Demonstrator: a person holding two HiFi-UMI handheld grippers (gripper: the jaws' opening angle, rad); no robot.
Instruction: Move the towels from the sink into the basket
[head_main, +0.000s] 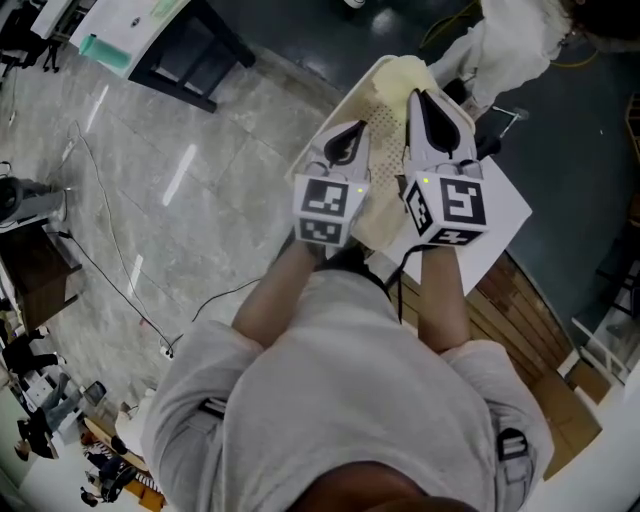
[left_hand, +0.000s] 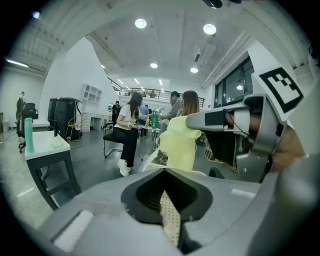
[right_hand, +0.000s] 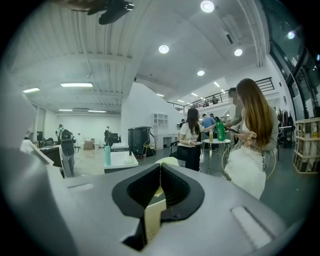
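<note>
A pale yellow dotted towel (head_main: 386, 112) is stretched between both grippers, held up in front of the person. My left gripper (head_main: 347, 140) is shut on one edge of it; in the left gripper view a dotted strip of the towel (left_hand: 170, 216) is pinched between the jaws. My right gripper (head_main: 421, 100) is shut on the other edge, and a towel strip (right_hand: 152, 212) shows in its jaws. In the left gripper view more of the towel (left_hand: 181, 142) hangs from the right gripper (left_hand: 195, 120). No sink or basket is in view.
A white tabletop (head_main: 497, 212) lies below the grippers, with wooden slats (head_main: 520, 320) beside it. A cable (head_main: 110, 280) runs across the tiled floor. People sit at a small table (right_hand: 216, 141). A white side table (left_hand: 47, 150) carries a teal bottle (left_hand: 29, 135).
</note>
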